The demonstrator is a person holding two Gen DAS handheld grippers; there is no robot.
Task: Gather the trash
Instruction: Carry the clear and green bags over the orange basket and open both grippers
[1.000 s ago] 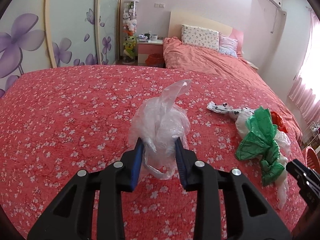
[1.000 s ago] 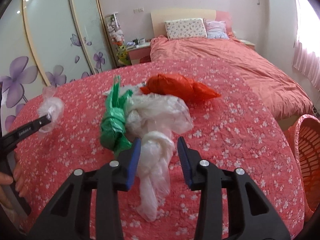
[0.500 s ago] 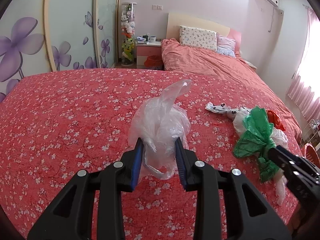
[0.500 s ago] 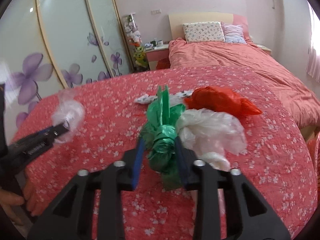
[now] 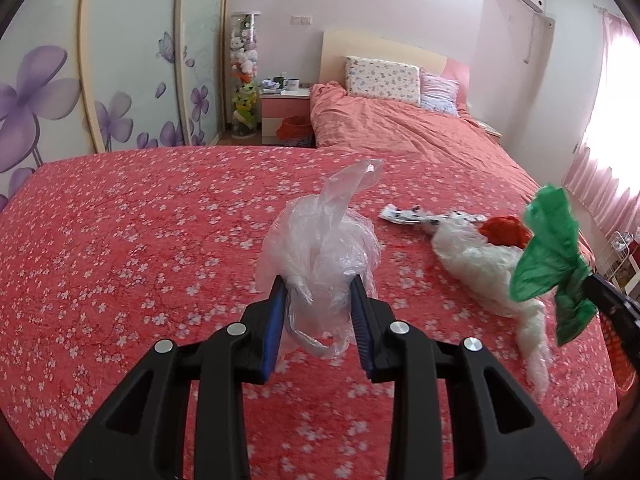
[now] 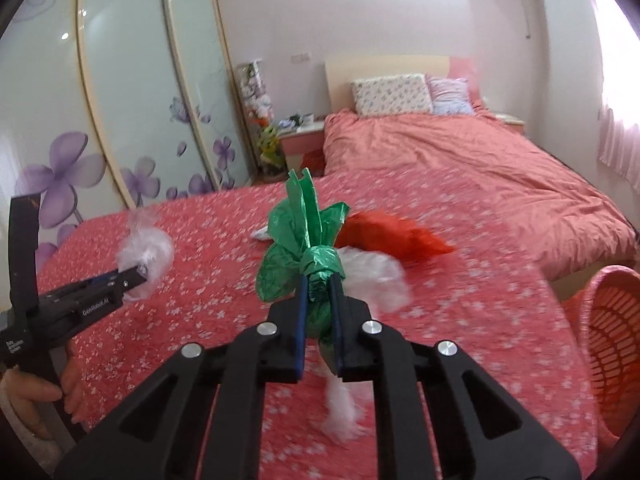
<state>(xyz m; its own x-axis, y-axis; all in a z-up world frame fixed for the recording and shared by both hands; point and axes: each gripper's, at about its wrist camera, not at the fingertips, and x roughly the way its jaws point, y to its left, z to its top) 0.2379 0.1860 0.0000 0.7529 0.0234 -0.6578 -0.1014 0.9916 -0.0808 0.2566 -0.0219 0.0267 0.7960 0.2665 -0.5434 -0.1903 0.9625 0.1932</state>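
My left gripper (image 5: 318,284) is shut on a crumpled clear plastic bag (image 5: 320,236), held above the red flowered bedspread (image 5: 120,240). My right gripper (image 6: 319,280) is shut on a knotted green plastic bag (image 6: 304,248) and holds it lifted off the bed; the green bag also shows in the left wrist view (image 5: 548,256). A white plastic bag (image 5: 476,264), a red plastic bag (image 5: 506,230) and a white patterned scrap (image 5: 402,214) lie on the bedspread at the right. In the right wrist view the left gripper (image 6: 136,276) with its clear bag (image 6: 146,252) is at the left.
An orange mesh basket (image 6: 612,344) stands on the floor beside the bed's right edge. A second bed with a pink cover (image 6: 460,160) and pillows lies beyond. A sliding wardrobe with purple flowers (image 5: 100,80) and a nightstand (image 5: 284,108) are at the back left.
My right gripper moved from the white bag to the green bag, closed on it and lifted it off the bed. My left gripper stays shut on the clear bag.
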